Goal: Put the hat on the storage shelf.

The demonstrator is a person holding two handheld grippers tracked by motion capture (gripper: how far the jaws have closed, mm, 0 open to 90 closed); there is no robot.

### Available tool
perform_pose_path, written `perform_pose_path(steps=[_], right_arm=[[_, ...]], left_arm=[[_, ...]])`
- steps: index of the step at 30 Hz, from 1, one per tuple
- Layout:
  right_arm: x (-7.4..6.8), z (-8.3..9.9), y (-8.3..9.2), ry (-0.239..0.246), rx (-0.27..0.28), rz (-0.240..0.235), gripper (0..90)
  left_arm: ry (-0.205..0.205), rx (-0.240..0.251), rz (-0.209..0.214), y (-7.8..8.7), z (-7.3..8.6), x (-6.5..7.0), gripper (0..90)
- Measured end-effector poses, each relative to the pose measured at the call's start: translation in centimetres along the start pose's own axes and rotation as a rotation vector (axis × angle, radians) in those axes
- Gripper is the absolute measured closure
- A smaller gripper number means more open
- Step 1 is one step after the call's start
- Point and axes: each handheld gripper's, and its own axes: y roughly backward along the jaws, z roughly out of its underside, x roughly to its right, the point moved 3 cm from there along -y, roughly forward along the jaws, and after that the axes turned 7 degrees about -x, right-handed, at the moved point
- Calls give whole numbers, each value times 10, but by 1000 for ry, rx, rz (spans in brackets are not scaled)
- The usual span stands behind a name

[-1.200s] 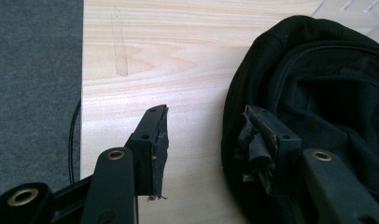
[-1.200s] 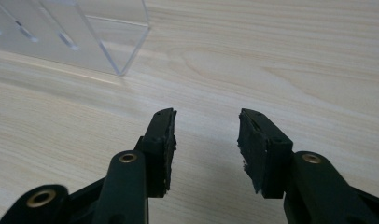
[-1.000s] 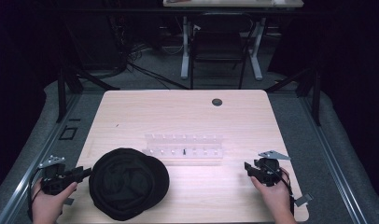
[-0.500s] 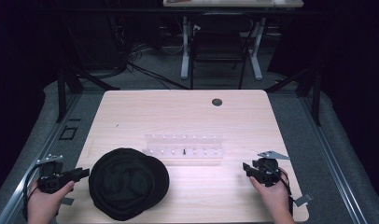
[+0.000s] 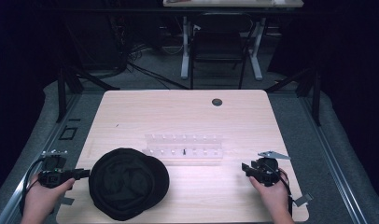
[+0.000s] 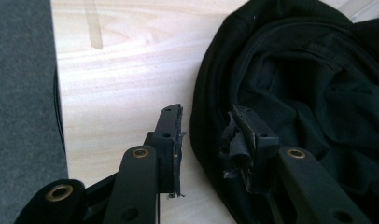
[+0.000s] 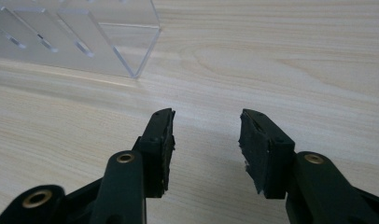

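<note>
A black cap (image 5: 128, 183) lies crown-down on the near left of the wooden table (image 5: 178, 112). My left gripper (image 5: 86, 173) lies level at the cap's left rim, held by a hand. In the left gripper view the cap (image 6: 295, 70) has its rim between the jaws of my left gripper (image 6: 206, 112). One pad is over the fabric and the other stands just clear of it, and the jaws have just been closing. My right gripper (image 5: 245, 167) rests near the right front, open with nothing in it. In its own view, my right gripper (image 7: 206, 114) has bare wood between the jaws.
A clear acrylic rack (image 5: 184, 148) with slots stands mid-table, and its corner (image 7: 75, 37) is just ahead of the right gripper. A round cable hole (image 5: 217, 101) is at the back of the table. A chair (image 5: 219, 46) and desk legs stand beyond.
The left gripper has shifted slightly at the cap's left rim. The cap, the rack and the right gripper have stayed put.
</note>
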Motion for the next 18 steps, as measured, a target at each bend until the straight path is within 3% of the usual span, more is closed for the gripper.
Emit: perform_pose_path(steps=[8, 18], right_arm=[[2, 0, -1, -21, -3, -23, 530], [2, 0, -2, -23, -6, -31, 528]], left_arm=[[21, -113, 8, -8, -6, -2, 642], [48, -150, 15, -16, -6, -1, 650]])
